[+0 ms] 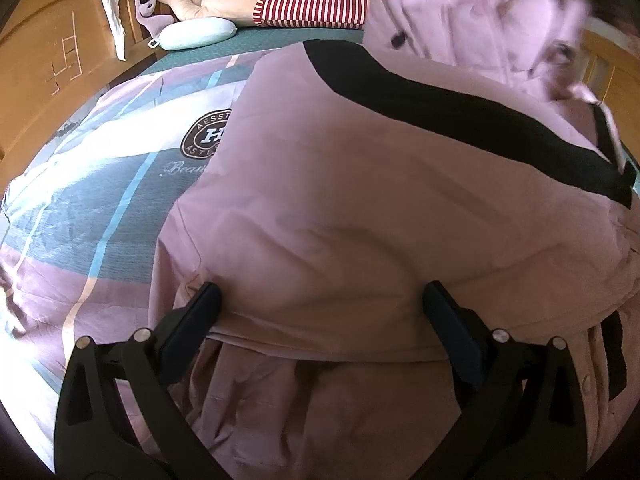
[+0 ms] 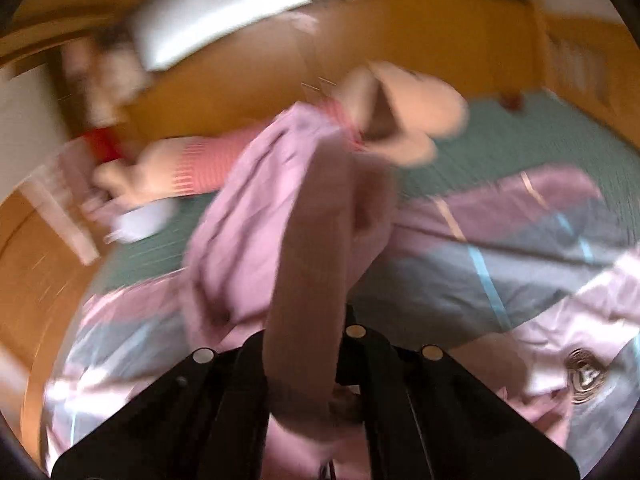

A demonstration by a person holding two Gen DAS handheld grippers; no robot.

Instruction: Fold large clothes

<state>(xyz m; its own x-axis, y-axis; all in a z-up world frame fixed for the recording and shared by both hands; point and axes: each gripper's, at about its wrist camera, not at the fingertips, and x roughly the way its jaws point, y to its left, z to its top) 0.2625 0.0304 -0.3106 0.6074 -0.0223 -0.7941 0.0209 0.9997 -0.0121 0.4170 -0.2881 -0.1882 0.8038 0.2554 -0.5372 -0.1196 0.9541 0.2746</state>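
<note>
**Two hand-held grippers on one pink coat, right one lifting a sleeve**

Two hand-held grippers worked the pink coat (image 1: 360,208), which lay spread on the bed (image 1: 92,216) over a patterned quilt. Nearest the coat's hem, the left hand-held gripper (image 1: 320,312) stood with its jaws wide apart, one finger at either side of a fold of the fabric, pressing down on it rather than pinching it. The right hand-held gripper (image 2: 308,380) had its jaws together, clamped on a long strip of the coat, apparently a sleeve (image 2: 316,240), which rose away from it toward the headboard side; that view was badly blurred. Beyond the coat's black band (image 1: 460,108), the lifted cloth hung above the coat's far right part. Farther still from the coat lay a striped plush toy (image 1: 312,8) and a pale blue pillow (image 1: 196,32).

The sleeve's long axis ran away from the right hand-held gripper, so the fold probably turned on carrying it across the coat's body toward the left one, which seemed to be the anchor.
</note>
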